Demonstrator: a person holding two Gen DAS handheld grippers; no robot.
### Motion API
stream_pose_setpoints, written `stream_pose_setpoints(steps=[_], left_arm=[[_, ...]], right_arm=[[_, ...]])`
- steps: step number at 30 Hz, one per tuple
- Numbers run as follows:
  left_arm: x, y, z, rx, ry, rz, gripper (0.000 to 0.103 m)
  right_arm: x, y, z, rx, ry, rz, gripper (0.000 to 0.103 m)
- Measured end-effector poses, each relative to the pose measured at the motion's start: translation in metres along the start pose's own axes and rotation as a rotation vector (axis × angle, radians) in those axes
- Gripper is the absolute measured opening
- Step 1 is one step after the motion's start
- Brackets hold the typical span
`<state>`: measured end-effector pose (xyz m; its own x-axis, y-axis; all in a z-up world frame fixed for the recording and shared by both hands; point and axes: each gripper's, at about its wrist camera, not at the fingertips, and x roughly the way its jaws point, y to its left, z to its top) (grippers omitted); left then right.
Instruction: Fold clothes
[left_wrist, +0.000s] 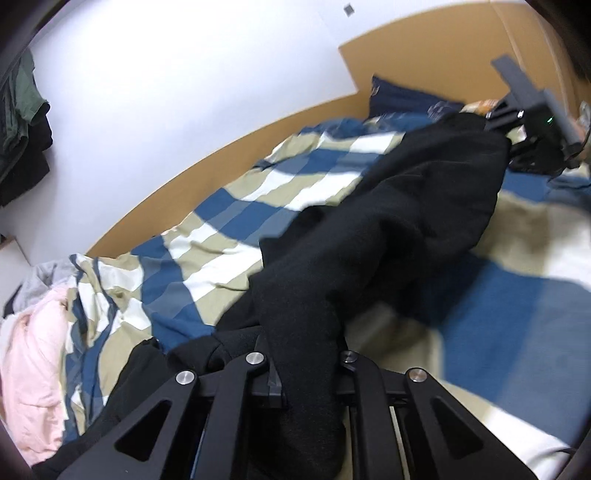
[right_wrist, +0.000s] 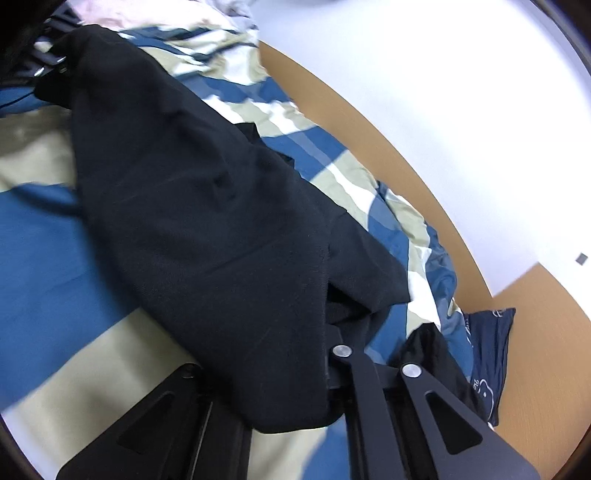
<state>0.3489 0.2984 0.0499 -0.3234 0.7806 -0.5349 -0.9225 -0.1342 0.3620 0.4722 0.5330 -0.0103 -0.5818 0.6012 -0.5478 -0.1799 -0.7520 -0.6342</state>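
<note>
Garment (left_wrist: 406, 206) runs straight out ahead of my left gripper (left_wrist: 306, 369) in the left wrist view: black cloth, long axis from my fingers up and right to my right gripper (left_wrist: 517, 129) at the far end. Left jaws closed on a bunched end of it; cloth fills the gap and spills back over the linkage. Span between both grips sags toward the striped bedcover (left_wrist: 229, 229), partly lifted, partly draped. Pink and grey clothes (left_wrist: 33, 332) lie far left of my fingers, apart from it.

Right wrist view: same black garment (right_wrist: 192, 206) leads away from my right gripper (right_wrist: 332, 354), up and left to the left gripper (right_wrist: 51, 62) at the far end. Wider here, spread over the bedcover (right_wrist: 44, 251). Cloth covers my left finger; jaws look clamped on an edge, exact pinch point hidden. Navy pillow (right_wrist: 487, 347) sits right of my fingers.

Judgement: axis is gripper to gripper, each hand owns one end, neither nearer the middle. Fold stage not decidable from this.
</note>
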Motion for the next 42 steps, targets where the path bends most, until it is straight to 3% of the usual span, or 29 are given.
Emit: stream_pose_setpoints(steps=[4,7,9,12,15,19,21,24,26,28,29,30,32,35,36,39,40,42], left_arm=[[-0.022,0.002,0.006,-0.014,-0.013,-0.057,0.007],[-0.024,0.018,0.012,-0.082,-0.012,-0.09,0.007],[-0.013,0.034,0.016,-0.139,0.008,-0.091,0.007],[0.021,0.064,0.021,-0.247,0.058,-0.057,0.008],[0.066,0.094,0.024,-0.374,0.131,0.034,0.018],[0.124,0.129,0.019,-0.565,0.174,0.151,0.047],[0.147,0.14,0.009,-0.652,0.179,0.172,0.051],[0.178,0.142,-0.009,-0.683,0.199,0.211,0.055],[0.192,0.142,-0.025,-0.679,0.201,0.262,0.063],[0.199,0.146,-0.043,-0.715,0.2,0.295,0.073],[0.197,0.151,-0.049,-0.759,0.194,0.285,0.074],[0.191,0.156,-0.052,-0.807,0.17,0.277,0.074],[0.164,0.166,-0.053,-0.887,0.078,0.343,0.074],[0.112,0.177,-0.056,-0.976,-0.056,0.49,0.081],[0.097,0.178,-0.056,-0.994,-0.081,0.499,0.085],[0.065,0.165,-0.051,-0.976,-0.105,0.445,0.087],[0.062,0.154,-0.049,-0.961,-0.111,0.418,0.09],[0.065,0.123,-0.04,-0.925,-0.102,0.345,0.091]], right_arm=[[-0.033,-0.02,-0.002,0.059,-0.015,0.059,0.004],[-0.048,-0.034,0.003,0.084,-0.016,0.132,0.003],[-0.057,-0.018,0.003,0.078,-0.002,0.171,0.003],[-0.042,-0.034,0.018,0.102,0.022,0.17,0.004],[-0.012,-0.055,0.032,0.149,0.045,0.129,0.007],[0.034,-0.08,0.047,0.216,0.073,0.072,0.039],[0.066,-0.085,0.049,0.26,0.085,0.042,0.042],[0.111,-0.079,0.038,0.314,0.117,0.015,0.049],[0.135,-0.078,0.025,0.356,0.135,-0.015,0.063],[0.152,-0.086,0.003,0.48,0.124,-0.03,0.093],[0.159,-0.092,-0.01,0.568,0.116,-0.035,0.102],[0.164,-0.096,-0.022,0.638,0.107,-0.014,0.103],[0.172,-0.095,-0.039,0.731,0.108,0.061,0.103],[0.148,-0.099,-0.036,0.713,0.037,-0.023,0.103],[0.134,-0.099,-0.033,0.693,0.0,-0.078,0.103],[0.081,-0.105,-0.024,0.694,-0.13,-0.184,0.103],[0.066,-0.106,-0.021,0.71,-0.17,-0.179,0.103],[0.047,-0.101,-0.013,0.75,-0.205,-0.065,0.103]])
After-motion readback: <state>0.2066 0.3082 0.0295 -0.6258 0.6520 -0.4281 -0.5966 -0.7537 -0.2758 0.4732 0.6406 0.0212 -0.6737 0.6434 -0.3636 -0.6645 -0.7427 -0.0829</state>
